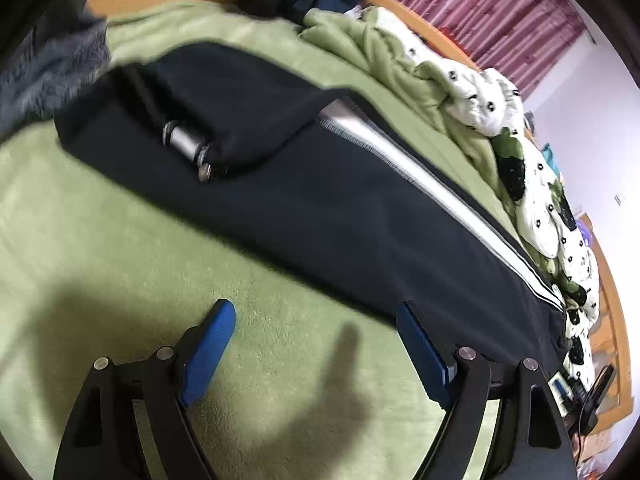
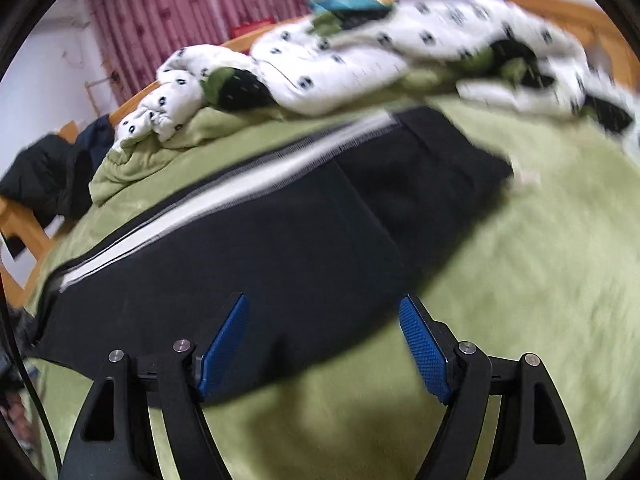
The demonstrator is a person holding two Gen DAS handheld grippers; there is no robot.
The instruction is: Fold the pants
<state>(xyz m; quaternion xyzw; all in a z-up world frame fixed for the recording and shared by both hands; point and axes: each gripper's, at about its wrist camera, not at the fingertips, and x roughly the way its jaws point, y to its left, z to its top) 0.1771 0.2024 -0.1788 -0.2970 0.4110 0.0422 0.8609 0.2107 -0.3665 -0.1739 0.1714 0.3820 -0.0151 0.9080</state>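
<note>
Black pants [image 1: 320, 208] with a white side stripe [image 1: 420, 176] lie flat and long on a green blanket [image 1: 120, 260]. In the left wrist view a folded-over end with a silver metal piece [image 1: 188, 144] lies at the upper left. My left gripper [image 1: 316, 344] is open and empty, just in front of the pants' near edge. In the right wrist view the pants [image 2: 280, 232] run from lower left to upper right with the stripe [image 2: 224, 196] on the far side. My right gripper [image 2: 324, 344] is open and empty over the near edge.
A rumpled white patterned quilt [image 2: 360, 52] and bunched green bedding [image 2: 160, 148] lie behind the pants. Dark clothes [image 2: 48, 180] hang on the wooden bed frame [image 1: 432, 32]. A pink curtain [image 2: 200, 8] is behind. A grey fuzzy fabric [image 1: 48, 64] is at the far left.
</note>
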